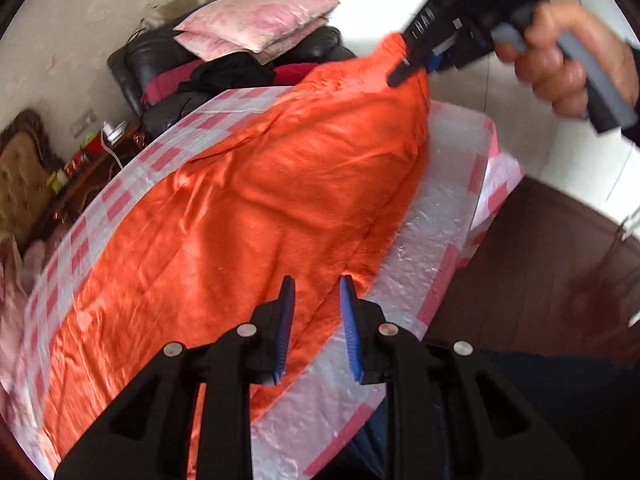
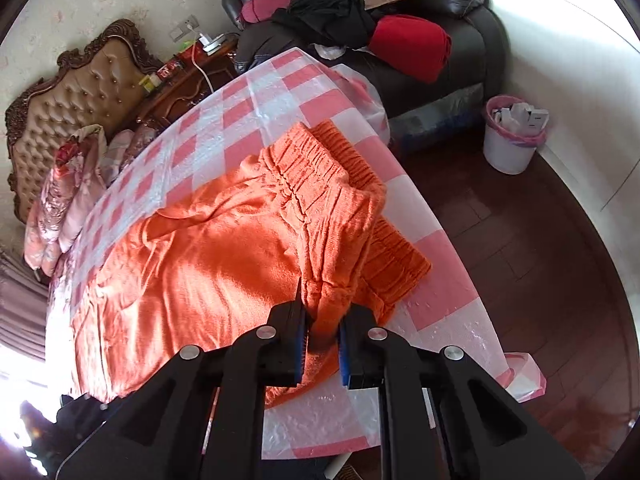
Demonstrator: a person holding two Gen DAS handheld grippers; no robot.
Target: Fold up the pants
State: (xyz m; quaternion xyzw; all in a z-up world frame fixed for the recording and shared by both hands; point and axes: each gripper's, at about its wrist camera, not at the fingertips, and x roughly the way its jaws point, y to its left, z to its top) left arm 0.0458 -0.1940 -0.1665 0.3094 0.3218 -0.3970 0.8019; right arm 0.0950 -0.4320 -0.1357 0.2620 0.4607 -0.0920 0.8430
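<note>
Orange fleece pants [image 1: 256, 200] lie on a table with a pink-and-white checked cover [image 1: 436, 240]. My left gripper [image 1: 316, 300] is open and empty, its fingers just above the pants' near edge. My right gripper [image 2: 324, 312] is shut on a fold of the pants [image 2: 224, 248] near the elastic waistband [image 2: 320, 172] and lifts that end off the checked cover [image 2: 248, 104]. In the left wrist view the right gripper [image 1: 400, 74] shows at the top right, held by a hand, with the cloth raised.
A black leather armchair [image 2: 472, 32] piled with pink pillows and red and black clothes stands behind the table. A white waste bin [image 2: 510, 136] with a pink liner sits on the dark wood floor [image 2: 540, 280]. A tufted headboard [image 2: 72, 92] and a nightstand are to the left.
</note>
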